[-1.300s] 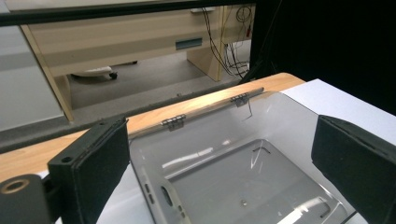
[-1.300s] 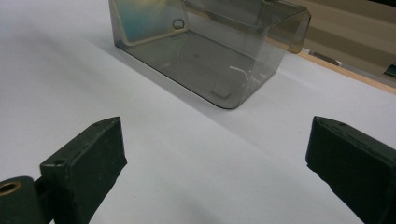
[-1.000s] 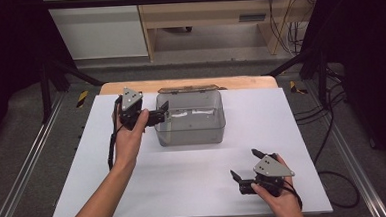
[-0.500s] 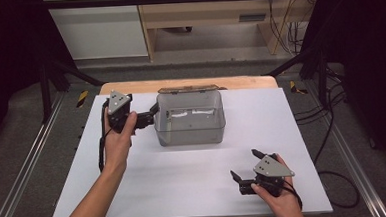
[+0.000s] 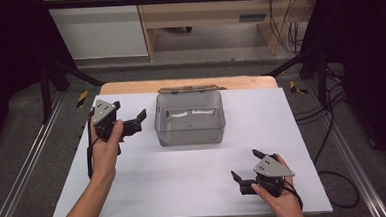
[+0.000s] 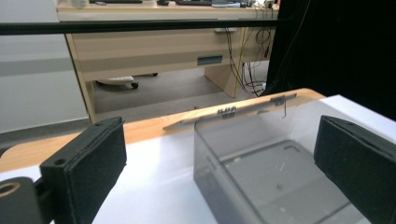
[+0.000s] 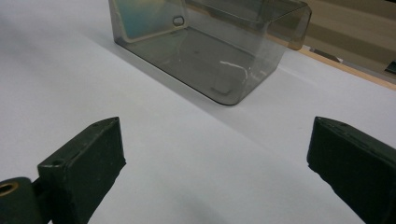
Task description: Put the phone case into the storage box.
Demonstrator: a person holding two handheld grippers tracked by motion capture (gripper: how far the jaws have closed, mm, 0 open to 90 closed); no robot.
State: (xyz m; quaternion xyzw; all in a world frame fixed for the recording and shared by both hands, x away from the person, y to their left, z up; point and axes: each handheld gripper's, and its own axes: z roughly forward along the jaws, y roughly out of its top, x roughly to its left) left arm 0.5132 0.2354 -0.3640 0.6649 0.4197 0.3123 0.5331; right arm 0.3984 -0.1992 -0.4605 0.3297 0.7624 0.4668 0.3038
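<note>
Since the earlier frames the left gripper (image 5: 140,119) has drawn back from the left wall of the clear plastic box (image 5: 190,119) and now hovers just beside it, apart from it, jaws spread wide and holding nothing. The right gripper (image 5: 245,168) has stayed put, well apart from the box on the near side, jaws likewise released and empty.

The box sits toward the far edge of the white tabletop (image 5: 195,183), its hinged lid (image 5: 188,89) folded back flat behind it over a wooden strip.

The step in hand appears to be letting go of the box. Any next grasp calls for closing on a thin wall.

The box is smoky, see-through, smooth and glossy, rectangular with rounded corners, and looks empty. The tabletop is matte.
</note>
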